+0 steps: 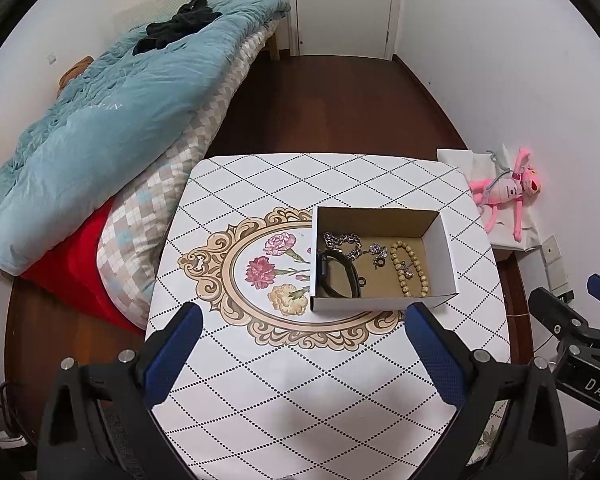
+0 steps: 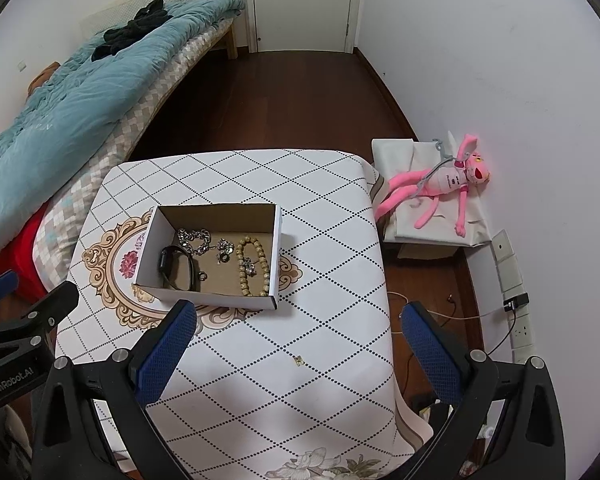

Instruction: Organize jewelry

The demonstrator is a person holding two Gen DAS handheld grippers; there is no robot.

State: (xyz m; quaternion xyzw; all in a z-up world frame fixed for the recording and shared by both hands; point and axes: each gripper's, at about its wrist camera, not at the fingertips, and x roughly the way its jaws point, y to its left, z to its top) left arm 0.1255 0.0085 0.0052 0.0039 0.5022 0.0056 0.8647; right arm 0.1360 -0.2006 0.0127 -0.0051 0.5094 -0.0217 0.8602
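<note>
An open white cardboard box (image 1: pixel 444 258) (image 2: pixel 278 240) stands on the table with the patterned white cloth (image 1: pixel 280 380) (image 2: pixel 320 280). Inside lie a silver chain bracelet (image 1: pixel 342 240) (image 2: pixel 194 237), a black watch (image 1: pixel 336 274) (image 2: pixel 176 266), a beaded bracelet (image 1: pixel 412 266) (image 2: pixel 256 266), small sparkly earrings (image 1: pixel 377 254) (image 2: pixel 224 250) and a small ring (image 2: pixel 203 277). My left gripper (image 1: pixel 302 320) is open and empty, just short of the box's near wall. My right gripper (image 2: pixel 298 318) is open and empty, near the box's right front corner.
A bed with a blue duvet (image 1: pixel 100 120) (image 2: pixel 72 96) lies left of the table. A pink plush toy (image 1: pixel 508 190) (image 2: pixel 440 190) lies on a white box at the right wall. Wall sockets and cables (image 2: pixel 516 304) are at the right. A small speck (image 2: pixel 299 360) lies on the cloth.
</note>
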